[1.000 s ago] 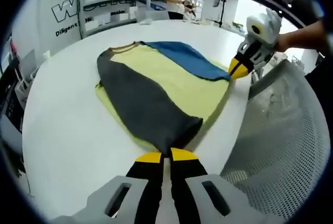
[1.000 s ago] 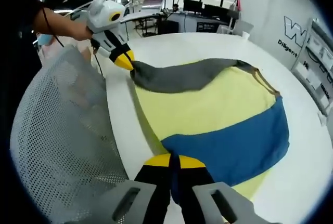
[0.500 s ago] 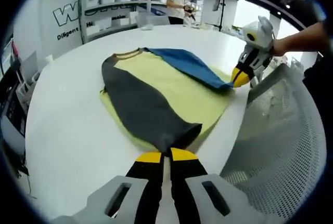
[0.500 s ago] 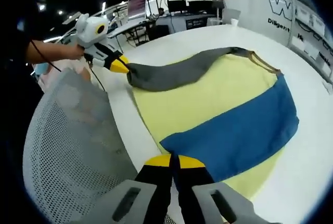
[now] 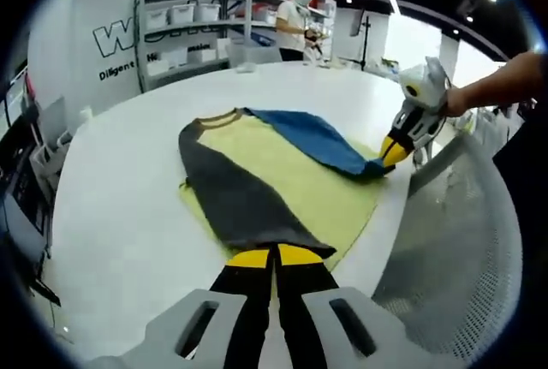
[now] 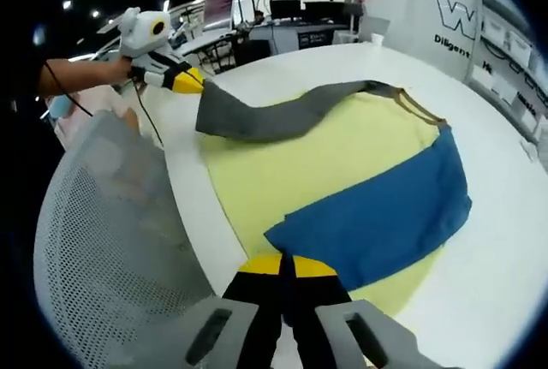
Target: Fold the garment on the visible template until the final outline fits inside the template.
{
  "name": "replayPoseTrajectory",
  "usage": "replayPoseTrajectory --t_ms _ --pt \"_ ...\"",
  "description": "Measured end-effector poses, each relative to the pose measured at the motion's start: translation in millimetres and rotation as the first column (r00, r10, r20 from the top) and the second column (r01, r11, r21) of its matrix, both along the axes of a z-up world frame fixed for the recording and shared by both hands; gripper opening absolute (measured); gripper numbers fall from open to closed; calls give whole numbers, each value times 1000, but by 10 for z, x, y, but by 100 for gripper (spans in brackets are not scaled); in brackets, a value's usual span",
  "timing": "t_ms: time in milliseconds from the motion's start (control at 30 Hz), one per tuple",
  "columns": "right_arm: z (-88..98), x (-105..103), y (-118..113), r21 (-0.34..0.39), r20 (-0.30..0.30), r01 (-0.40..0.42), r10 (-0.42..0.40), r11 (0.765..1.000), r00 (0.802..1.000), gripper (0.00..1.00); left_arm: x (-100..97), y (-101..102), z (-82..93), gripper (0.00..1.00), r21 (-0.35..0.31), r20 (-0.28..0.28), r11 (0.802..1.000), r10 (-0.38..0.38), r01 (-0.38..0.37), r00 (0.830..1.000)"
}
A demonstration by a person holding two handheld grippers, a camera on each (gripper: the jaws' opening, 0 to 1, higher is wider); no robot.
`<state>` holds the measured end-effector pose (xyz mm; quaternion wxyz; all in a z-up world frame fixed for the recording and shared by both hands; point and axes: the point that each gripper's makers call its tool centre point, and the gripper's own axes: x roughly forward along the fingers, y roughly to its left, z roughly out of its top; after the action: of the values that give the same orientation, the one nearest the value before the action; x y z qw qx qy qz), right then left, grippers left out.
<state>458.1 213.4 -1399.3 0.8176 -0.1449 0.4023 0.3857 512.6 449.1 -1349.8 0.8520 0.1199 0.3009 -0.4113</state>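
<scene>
A garment with a yellow body (image 5: 295, 168), a grey sleeve (image 5: 240, 198) and a blue sleeve (image 5: 321, 138) lies spread on a white round table (image 5: 120, 206). My left gripper (image 5: 274, 256) is shut on the grey sleeve's end. From the right gripper view it appears at the upper left (image 6: 190, 80), with the grey sleeve (image 6: 265, 116) stretched from it across the yellow body (image 6: 291, 163). My right gripper (image 6: 287, 264) is shut on the blue sleeve's (image 6: 377, 215) end. It also appears at the right of the left gripper view (image 5: 392, 151), near the table edge.
A grey mesh chair back (image 5: 445, 241) (image 6: 111, 241) stands close against the table's near edge, between the grippers. Shelves with bins (image 5: 180, 18) and a person (image 5: 295, 9) are beyond the table's far side. Bare white table (image 6: 505, 283) surrounds the garment.
Both grippers have kept their hold. The left gripper has drawn the grey sleeve's end outward and up, so the sleeve now stretches straighter. The blue sleeve's end has shifted slightly toward the table edge.
</scene>
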Motion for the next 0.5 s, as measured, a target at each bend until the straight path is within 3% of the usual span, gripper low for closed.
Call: replayPoseTrajectory --t_ms 267,500 --pt "303 272 -197 -11 67 31 -30 999 997 0 361 301 229 0 25 52 997 67 -68 996" --pt "332 321 -247 -20 75 42 -41 999 996 0 683 538 524 0 41 114 993 109 -114 987"
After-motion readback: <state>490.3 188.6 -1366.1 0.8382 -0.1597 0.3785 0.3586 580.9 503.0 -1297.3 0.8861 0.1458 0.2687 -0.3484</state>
